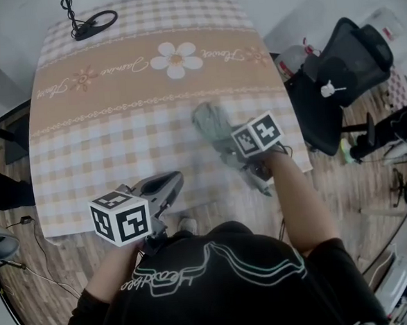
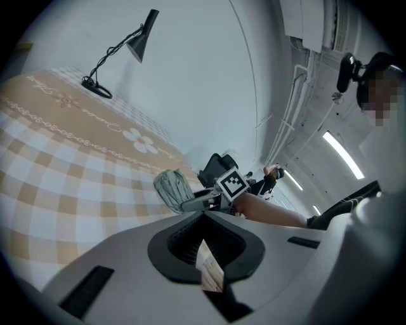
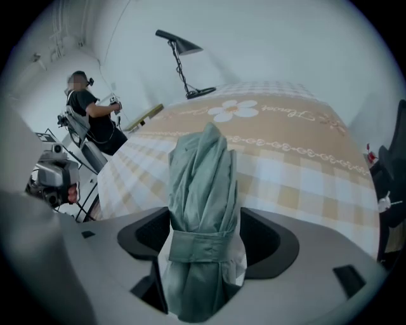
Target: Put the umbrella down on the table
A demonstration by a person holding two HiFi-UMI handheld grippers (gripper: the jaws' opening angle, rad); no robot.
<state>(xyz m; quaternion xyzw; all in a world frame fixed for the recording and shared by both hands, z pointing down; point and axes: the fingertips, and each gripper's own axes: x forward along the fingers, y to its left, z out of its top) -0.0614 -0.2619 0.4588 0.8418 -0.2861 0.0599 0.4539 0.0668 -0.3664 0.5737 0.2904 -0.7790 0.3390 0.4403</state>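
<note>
- Right gripper: jaws clenched on the folded grey-green umbrella, gripping it at and below its wrap strap. The bundled canopy stands out past the jaws, its end pointing across the table toward the flower print.
- Head view: the umbrella is over the near right part of the checked cloth, inside the right edge. It is motion-blurred, so I can't tell whether it touches the cloth.
- Left gripper: jaws drawn together with only a thin slit between them and nothing held. It sits at the table's near edge, left of centre, well apart from the umbrella.
- Edges: the near edge runs just ahead of the person's chest. The right edge passes close by the right forearm. The far edge meets a pale wall.
- Open room: a wide stretch of bare cloth lies ahead and to the left of the umbrella, across the plaid bands and the tan flower band.
- Desk lamp: its round base is on the far left corner, well clear of both grippers.
- Black office chair: it stands just beyond the right edge on the wood floor, with clutter behind it.
- Right gripper view: a person stands beside equipment well off the table's left side.
</note>
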